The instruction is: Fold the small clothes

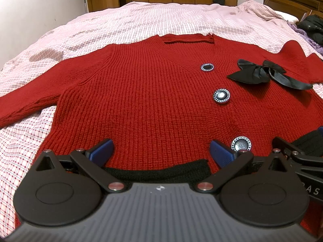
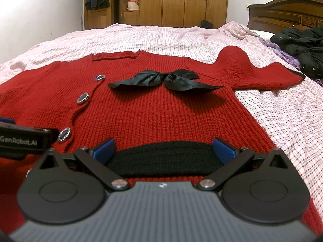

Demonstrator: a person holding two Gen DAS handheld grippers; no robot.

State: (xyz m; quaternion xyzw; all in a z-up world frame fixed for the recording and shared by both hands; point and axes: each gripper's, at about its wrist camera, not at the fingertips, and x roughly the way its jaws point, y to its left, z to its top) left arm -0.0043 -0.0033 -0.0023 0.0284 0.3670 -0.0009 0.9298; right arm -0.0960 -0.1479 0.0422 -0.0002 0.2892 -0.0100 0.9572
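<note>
Red knit cardigan (image 1: 145,92) spread flat, front up, on the bed (image 1: 125,22), both claws wide open at its hem.

The cardigan is chunky ribbed wool, deep red, with a V neck and a black ribbed hem band (image 2: 167,159). Three round buttons, dark centres ringed with glittering metal, run down its placket; the middle button (image 1: 221,96) sits just below the neck's point. A black satin bow (image 2: 165,79), glossy and creased, lies on the chest beside the buttons. One sleeve (image 2: 252,68) stretches out sideways from the body onto the pink checked bedcover. The left claw (image 1: 161,151) hovers over the hem with its blue ribbed pads apart, holding nothing. The right claw (image 2: 164,150) is equally spread, straddling the hem band; it seems just above the knit, though contact is hard to judge.
</note>
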